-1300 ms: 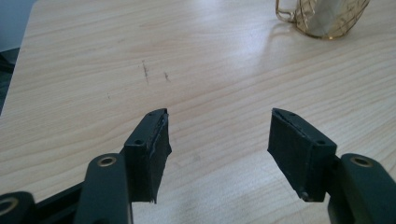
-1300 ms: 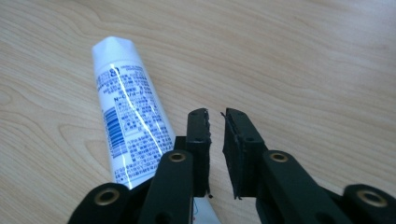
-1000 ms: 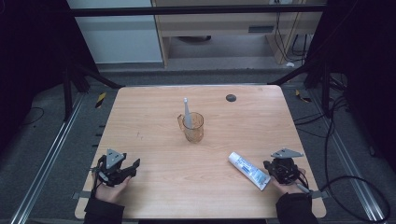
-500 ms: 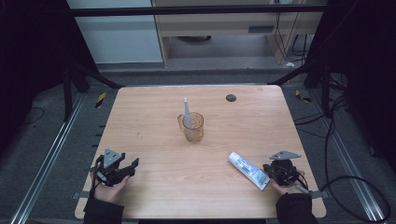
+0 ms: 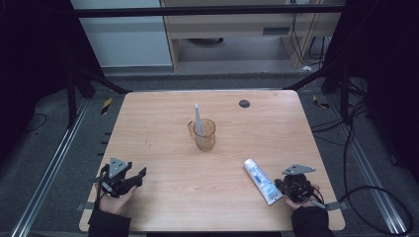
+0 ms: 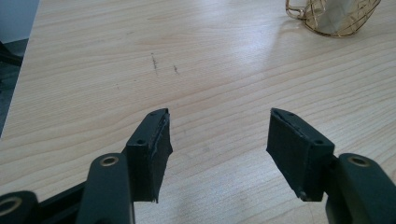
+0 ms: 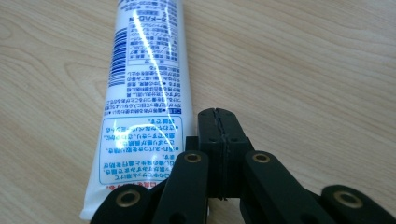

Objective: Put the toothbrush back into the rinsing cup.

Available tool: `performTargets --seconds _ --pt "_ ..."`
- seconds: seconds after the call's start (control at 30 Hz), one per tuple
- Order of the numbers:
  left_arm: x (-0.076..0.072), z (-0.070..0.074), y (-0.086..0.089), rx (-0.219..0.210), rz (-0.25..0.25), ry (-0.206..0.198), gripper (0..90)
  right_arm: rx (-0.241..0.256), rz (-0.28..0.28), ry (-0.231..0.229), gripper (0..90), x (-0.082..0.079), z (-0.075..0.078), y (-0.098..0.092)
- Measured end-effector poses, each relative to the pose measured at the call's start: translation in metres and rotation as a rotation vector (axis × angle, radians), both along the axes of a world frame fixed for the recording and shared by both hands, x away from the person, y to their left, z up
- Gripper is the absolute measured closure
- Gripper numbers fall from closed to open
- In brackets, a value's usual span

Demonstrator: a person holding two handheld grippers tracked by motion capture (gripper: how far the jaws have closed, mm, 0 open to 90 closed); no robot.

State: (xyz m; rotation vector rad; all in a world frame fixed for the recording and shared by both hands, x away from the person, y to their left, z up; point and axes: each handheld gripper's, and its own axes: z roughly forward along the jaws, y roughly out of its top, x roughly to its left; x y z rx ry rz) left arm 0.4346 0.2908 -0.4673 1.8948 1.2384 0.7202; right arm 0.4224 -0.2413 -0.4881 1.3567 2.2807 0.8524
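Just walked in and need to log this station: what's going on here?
A person holds a claw in each hand at a wooden table. The right claw is shut, empty, beside a toothpaste tube lying flat. The left claw is open over bare wood. A toothbrush stands in an amber cup mid-table.

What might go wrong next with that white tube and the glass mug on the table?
The right gripper sits shut beside the white printed tube, not around it; pushing forward might just shove the tube along the wooden table. The amber glass mug holds a tall white stick leaning out, so a careless reach might tip it.
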Motion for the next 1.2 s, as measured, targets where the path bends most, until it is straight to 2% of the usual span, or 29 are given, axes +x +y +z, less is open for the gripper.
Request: performTargets --seconds 0.5,0.63,1.2 --pt "0.0 0.0 0.0 0.0 0.005 0.003 38.4 0.035 0.054 -0.005 89.9 -0.014 -0.001 0.017" --pt "0.001 -0.001 0.0 0.0 0.005 0.004 38.4 0.043 0.076 -0.015 89.8 -0.015 0.0 0.022" --pt "0.001 -0.001 -0.001 0.01 0.009 0.015 37.1 0.087 0.13 -0.009 89.7 -0.015 0.0 0.04"
